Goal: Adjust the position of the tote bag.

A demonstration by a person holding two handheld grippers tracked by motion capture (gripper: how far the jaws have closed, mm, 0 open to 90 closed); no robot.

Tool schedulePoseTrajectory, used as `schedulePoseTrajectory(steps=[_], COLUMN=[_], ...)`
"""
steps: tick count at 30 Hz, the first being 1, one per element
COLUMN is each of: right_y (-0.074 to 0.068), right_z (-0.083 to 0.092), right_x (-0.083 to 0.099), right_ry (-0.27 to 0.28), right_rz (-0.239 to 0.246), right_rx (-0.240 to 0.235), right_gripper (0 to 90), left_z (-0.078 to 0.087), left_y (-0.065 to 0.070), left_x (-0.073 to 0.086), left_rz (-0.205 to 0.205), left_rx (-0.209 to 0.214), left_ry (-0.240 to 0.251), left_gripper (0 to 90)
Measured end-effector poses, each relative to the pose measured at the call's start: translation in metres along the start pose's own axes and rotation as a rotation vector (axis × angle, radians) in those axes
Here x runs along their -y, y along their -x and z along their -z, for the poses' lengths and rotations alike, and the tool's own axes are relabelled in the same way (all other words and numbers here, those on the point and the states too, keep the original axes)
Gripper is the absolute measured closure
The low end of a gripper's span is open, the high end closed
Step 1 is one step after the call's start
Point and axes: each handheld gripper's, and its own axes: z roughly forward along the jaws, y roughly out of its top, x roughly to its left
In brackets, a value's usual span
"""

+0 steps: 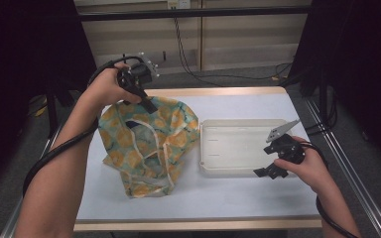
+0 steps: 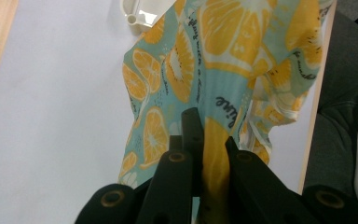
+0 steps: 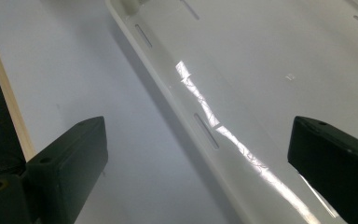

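Note:
A teal cloth (image 1: 149, 144) printed with orange slices and trimmed with pale cord lies bunched on the left half of the white table. Its top edge is pulled up off the surface. My left gripper (image 1: 150, 105) is shut on that top edge. In the left gripper view a yellow fold of the cloth (image 2: 223, 56) is pinched between the black jaws of the left gripper (image 2: 209, 137). An empty white plastic tray (image 1: 238, 122) sits to the cloth's right. My right gripper (image 1: 266, 172) stands open at the tray's near right corner; in its own view the right gripper (image 3: 196, 154) straddles the tray rim (image 3: 205, 130) with nothing held.
The white table top (image 1: 203, 198) has a wooden edge. A corner of the tray (image 2: 135, 14) shows beyond the cloth in the left gripper view. Black cables trail from both grippers, and dark stands flank the table.

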Motion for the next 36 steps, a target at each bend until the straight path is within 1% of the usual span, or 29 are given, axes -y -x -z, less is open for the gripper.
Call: schedulePoseTrajectory(steps=[1,2,4,5,6,7,8,10,11,12,13,14,15,16,17,18,19,22,23,24,25,26,29,30,32,33,34,35,36], right_y=[0.0,0.0,0.0,-0.001,-0.001,-0.001,-0.001,-0.001,-0.002,-0.002,-0.002,-0.002,-0.002,-0.003,-0.003,-0.003,-0.005,-0.006,-0.006,-0.007,-0.007,-0.007,-0.008,-0.009,-0.009,-0.01,-0.01,-0.01,-0.01], right_z=[0.0,0.0,0.001,0.001,0.0,0.0,0.0,-0.001,-0.001,-0.001,-0.001,-0.001,-0.001,-0.002,-0.002,-0.002,-0.005,-0.008,-0.008,-0.01,-0.01,-0.009,-0.007,-0.005,-0.004,-0.003,-0.003,-0.003,-0.003], right_x=[0.0,0.0,0.0,0.0,0.0,0.0,0.0,-0.001,-0.001,-0.002,-0.002,-0.003,-0.004,-0.005,-0.005,-0.006,-0.008,-0.012,-0.012,-0.015,-0.018,-0.02,-0.024,-0.028,-0.031,-0.033,-0.035,-0.037,-0.039], right_ry=[0.001,0.001,0.001,0.002,0.004,0.005,0.004,0.006,0.004,0.005,0.005,0.003,0.005,0.011,0.011,0.009,0.009,0.0,0.0,-0.014,-0.013,-0.012,-0.002,-0.004,-0.006,-0.005,-0.009,-0.006,-0.004], right_rz=[0.001,-0.001,-0.002,-0.003,-0.002,0.0,-0.005,0.005,0.003,-0.004,-0.004,0.004,0.003,0.0,0.0,0.007,0.004,0.01,0.01,0.01,0.01,0.02,0.017,0.026,0.027,0.026,0.029,0.034,0.031], right_rx=[0.0,0.001,0.001,0.0,0.0,0.0,0.0,-0.003,-0.006,-0.01,-0.01,-0.01,-0.012,-0.01,-0.01,-0.013,-0.021,-0.025,-0.025,-0.032,-0.035,-0.037,-0.049,-0.044,-0.047,-0.05,-0.053,-0.053,-0.057], right_gripper=[4.7,4.7,4.7,4.7,4.7,4.7,4.7,4.7,4.7,4.6,4.6,4.6,4.6,4.6,4.6,4.6,4.5,4.5,4.5,4.3,4.2,4.1,4.0,3.8,3.5,3.5,3.4,3.1,3.2], left_z=[0.0,-0.001,0.0,0.001,0.002,0.002,0.002,0.004,0.004,0.006,0.006,0.007,0.01,0.011,0.011,0.012,0.015,0.018,0.018,0.021,0.023,0.023,0.024,0.027,0.027,0.027,0.028,0.028,0.03], left_y=[-0.002,-0.001,-0.001,0.0,0.001,0.001,0.001,0.001,0.002,0.003,0.003,0.004,0.005,0.006,0.006,0.008,0.01,0.014,0.014,0.014,0.014,0.014,0.019,0.017,0.018,0.019,0.02,0.021,0.021], left_x=[0.003,0.005,0.006,0.008,0.009,0.012,0.014,0.017,0.02,0.026,0.026,0.028,0.034,0.037,0.037,0.039,0.043,0.048,0.048,0.052,0.053,0.053,0.058,0.062,0.064,0.066,0.067,0.069,0.071], left_rz=[0.033,0.046,0.044,0.087,0.107,0.149,0.172,0.168,0.186,0.198,0.198,0.212,0.217,0.23,0.23,0.243,0.254,0.271,0.271,0.261,0.244,0.244,0.284,0.256,0.262,0.278,0.276,0.295,0.281], left_rx=[0.012,0.013,0.015,0.004,-0.016,-0.02,-0.031,-0.032,-0.041,-0.061,-0.061,-0.064,-0.089,-0.077,-0.077,-0.079,-0.078,-0.092,-0.092,-0.098,-0.096,-0.096,-0.102,-0.104,-0.106,-0.101,-0.102,-0.105,-0.1], left_ry=[0.029,0.046,0.042,0.038,0.031,0.041,0.049,0.046,0.064,0.05,0.05,0.041,0.056,0.066,0.066,0.078,0.074,0.079,0.079,0.072,0.063,0.063,0.094,0.075,0.078,0.081,0.084,0.103,0.09], left_gripper=[90.0,90.0,89.8,84.6,77.5,66.8,58.9,46.9,39.5,35.1,33.2,30.0,27.3,26.4,26.1,26.1,22.4,21.9,21.6,21.4,20.8,20.2,19.9,19.1,18.4,18.0,18.0,18.0,17.9])
